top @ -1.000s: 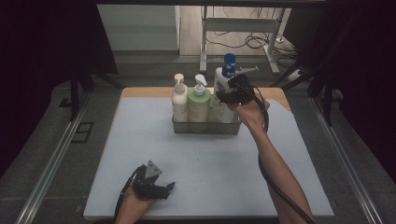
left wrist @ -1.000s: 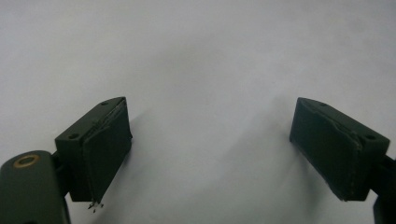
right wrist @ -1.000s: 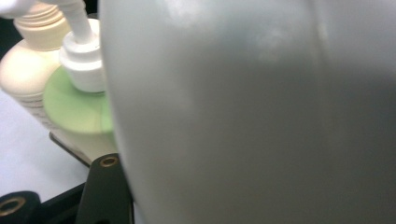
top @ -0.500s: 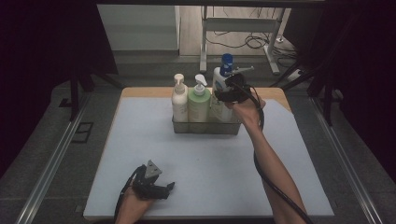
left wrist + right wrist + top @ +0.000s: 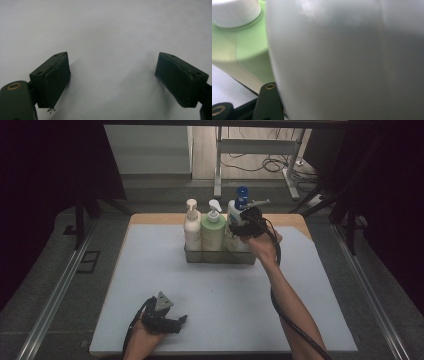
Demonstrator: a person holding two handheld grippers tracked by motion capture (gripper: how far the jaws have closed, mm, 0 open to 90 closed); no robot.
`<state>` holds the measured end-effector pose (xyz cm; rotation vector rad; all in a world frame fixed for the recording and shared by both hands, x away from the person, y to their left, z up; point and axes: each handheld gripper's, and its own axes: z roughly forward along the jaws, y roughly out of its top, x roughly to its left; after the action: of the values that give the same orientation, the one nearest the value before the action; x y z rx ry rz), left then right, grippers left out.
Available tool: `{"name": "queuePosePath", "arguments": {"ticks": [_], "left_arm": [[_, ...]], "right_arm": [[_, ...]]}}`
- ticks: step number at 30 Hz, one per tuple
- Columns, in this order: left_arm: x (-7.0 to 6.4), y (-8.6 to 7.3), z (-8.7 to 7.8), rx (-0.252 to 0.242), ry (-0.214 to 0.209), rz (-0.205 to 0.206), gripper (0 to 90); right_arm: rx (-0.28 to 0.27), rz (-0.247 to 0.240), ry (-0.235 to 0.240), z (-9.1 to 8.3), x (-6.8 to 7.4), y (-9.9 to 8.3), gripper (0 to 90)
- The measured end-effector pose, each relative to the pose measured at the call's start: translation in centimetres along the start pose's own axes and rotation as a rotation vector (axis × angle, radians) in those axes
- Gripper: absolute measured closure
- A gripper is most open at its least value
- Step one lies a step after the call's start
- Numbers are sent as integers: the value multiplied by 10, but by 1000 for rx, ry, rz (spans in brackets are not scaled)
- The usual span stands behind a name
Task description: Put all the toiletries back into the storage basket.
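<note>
High view: right gripper (image 5: 243,218) up against white bottle with blue cap (image 5: 236,217), rightmost in clear tray (image 5: 220,256) at table's far middle; jaw spread not discernible. Right gripper view: white bottle wall pressed close beside one black jaw, green bottle (image 5: 239,52) just behind. Left gripper (image 5: 112,80) near front edge, jaws wide apart over bare white mat (image 5: 150,270). Cream bottle (image 5: 191,227) leftmost in tray.

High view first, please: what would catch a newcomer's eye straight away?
Three pump bottles in a clear tray at the far middle of the white mat. The right gripper is pressed to the blue-capped bottle at the row's right end. The left gripper rests open on the mat's near edge.
</note>
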<state>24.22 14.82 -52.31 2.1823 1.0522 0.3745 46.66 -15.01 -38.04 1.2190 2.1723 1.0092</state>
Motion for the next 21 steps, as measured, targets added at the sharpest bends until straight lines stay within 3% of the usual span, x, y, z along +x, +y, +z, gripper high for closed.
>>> {"name": "queuePosePath", "arguments": {"ticks": [21], "left_arm": [[0,0,0,0,-1,4,123]], "right_arm": [[32,9,0,11,2,-25,412]]}}
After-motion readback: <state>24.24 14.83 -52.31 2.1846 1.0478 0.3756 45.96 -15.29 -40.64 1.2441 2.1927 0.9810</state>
